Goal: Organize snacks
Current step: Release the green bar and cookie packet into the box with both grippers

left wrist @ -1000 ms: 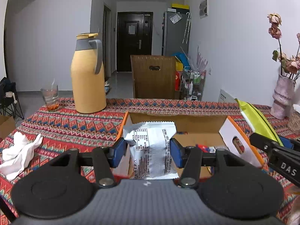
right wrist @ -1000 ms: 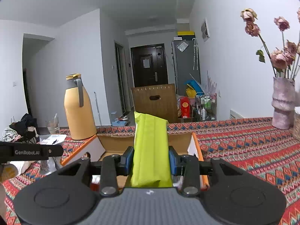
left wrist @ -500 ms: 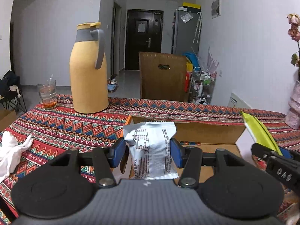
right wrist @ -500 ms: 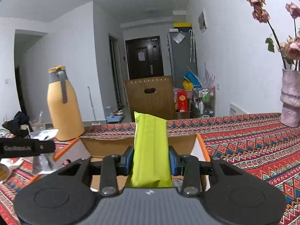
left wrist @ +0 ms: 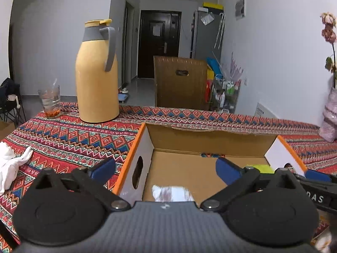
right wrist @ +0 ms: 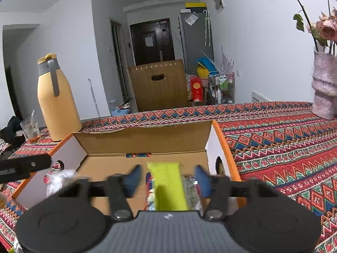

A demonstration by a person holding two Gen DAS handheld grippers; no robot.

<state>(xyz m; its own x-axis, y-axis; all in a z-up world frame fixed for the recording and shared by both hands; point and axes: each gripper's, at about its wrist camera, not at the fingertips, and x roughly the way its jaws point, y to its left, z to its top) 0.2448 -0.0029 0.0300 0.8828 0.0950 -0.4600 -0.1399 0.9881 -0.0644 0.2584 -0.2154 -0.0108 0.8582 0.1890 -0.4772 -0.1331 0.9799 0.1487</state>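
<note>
An open cardboard box (left wrist: pixel 210 141) with orange edges sits on the patterned tablecloth. My left gripper (left wrist: pixel 165 168) hangs over the box's left half, its jaws opening wide with nothing between them. Below it a blurred white snack packet (left wrist: pixel 171 193) lies in the box. My right gripper (right wrist: pixel 167 179) is over the right half of the box (right wrist: pixel 147 141), its jaws opening. A lime-green packet (right wrist: pixel 168 187) stands between the pads, which are clear of it, on other snacks. The left gripper's finger (right wrist: pixel 25 165) shows at the left edge.
A yellow thermos jug (left wrist: pixel 96 73) and a glass (left wrist: pixel 49 101) stand at the table's far left. A white cloth (left wrist: pixel 10 164) lies at the left edge. A pink vase (right wrist: pixel 324 92) with dried flowers stands far right. A brown chair back (left wrist: pixel 181 82) is behind the table.
Both grippers sank towards the box and opened. The left one let go of the white packet, which dropped into the box. The right one released the green packet, which slid lower.
</note>
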